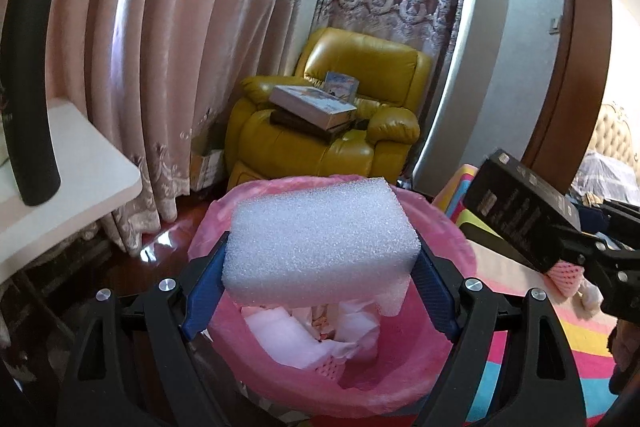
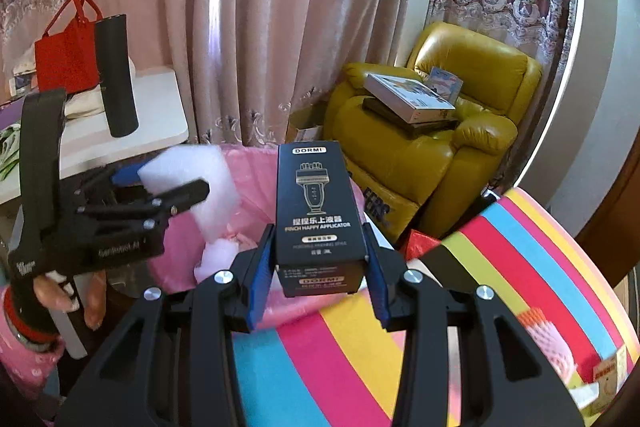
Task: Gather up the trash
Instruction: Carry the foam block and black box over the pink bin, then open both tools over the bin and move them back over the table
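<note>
The left gripper (image 1: pixel 320 267) clenches a white foam block (image 1: pixel 320 243), long axis crosswise between its jaws, above the pink-lined bin (image 1: pixel 440 367). The right gripper (image 2: pixel 320 267) clenches a black box (image 2: pixel 316 211), long axis pointing forward, beside the bin's rim.

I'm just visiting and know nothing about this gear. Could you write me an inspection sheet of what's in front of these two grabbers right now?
Surface: striped mat, multicoloured, beside the bin.
Job's things: white foam block above the pink-lined bin; black DORMI box near the bin's rim.
Clutter: pink foam net on the mat; black cylinder and red bag on the white table.
Grippers: left gripper clamps the foam; right gripper clamps the box.
Cables: nothing seen.
Surroundings: yellow armchair stacked with books, patterned curtains.
</note>
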Available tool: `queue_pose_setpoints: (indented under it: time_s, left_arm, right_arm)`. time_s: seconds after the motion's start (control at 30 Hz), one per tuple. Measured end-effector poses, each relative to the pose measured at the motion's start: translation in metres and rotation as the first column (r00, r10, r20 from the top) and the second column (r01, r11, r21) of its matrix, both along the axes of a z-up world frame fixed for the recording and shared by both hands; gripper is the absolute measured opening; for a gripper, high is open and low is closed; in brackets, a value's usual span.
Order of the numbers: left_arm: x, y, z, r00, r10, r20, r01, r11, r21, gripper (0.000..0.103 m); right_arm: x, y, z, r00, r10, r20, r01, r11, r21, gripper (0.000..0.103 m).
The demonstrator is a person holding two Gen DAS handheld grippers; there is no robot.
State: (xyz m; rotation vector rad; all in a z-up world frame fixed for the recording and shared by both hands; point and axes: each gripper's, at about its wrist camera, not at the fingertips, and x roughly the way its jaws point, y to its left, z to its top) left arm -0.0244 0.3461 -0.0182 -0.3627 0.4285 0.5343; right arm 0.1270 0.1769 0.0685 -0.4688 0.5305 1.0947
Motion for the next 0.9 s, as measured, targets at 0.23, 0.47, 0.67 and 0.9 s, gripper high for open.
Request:
queue_pose_setpoints:
  time_s: [0.23, 0.47, 0.67, 0.9]
  left_arm:
    - [0.003, 0.009, -0.013, 1.000, 0.019, -0.015, -0.019, 1.000, -0.022, 0.080]
    - [-0.007, 0.009, -0.018, 0.998, 0.058, -0.020, -0.058, 0.998, -0.030, 0.090]
    - [-0.011, -0.006, -0.013, 0.999, 0.054, -0.007, -0.054, 0.998, -0.012, 0.090]
    - [0.014, -0.067, 0.007, 0.995, -0.096, 0.026, 0.095, 0.994, 0.062, 0.091]
  right_arm:
    - [-0.002, 0.030, -0.006, 0.999, 0.030, 0.013, -0.030, 0.999, 0.026, 0.044]
    - [-0.001, 0.016, -0.004, 0.999, 0.006, 0.039, -0.009, 0.997, 0.078, 0.079]
    - [0.013, -0.044, -0.006, 0.996, -0.075, 0.051, 0.070, 0.993, 0.096, 0.079]
    - [0.038, -0.137, -0.022, 0.970, -0.242, 0.024, 0.238, 0.967, 0.094, 0.080]
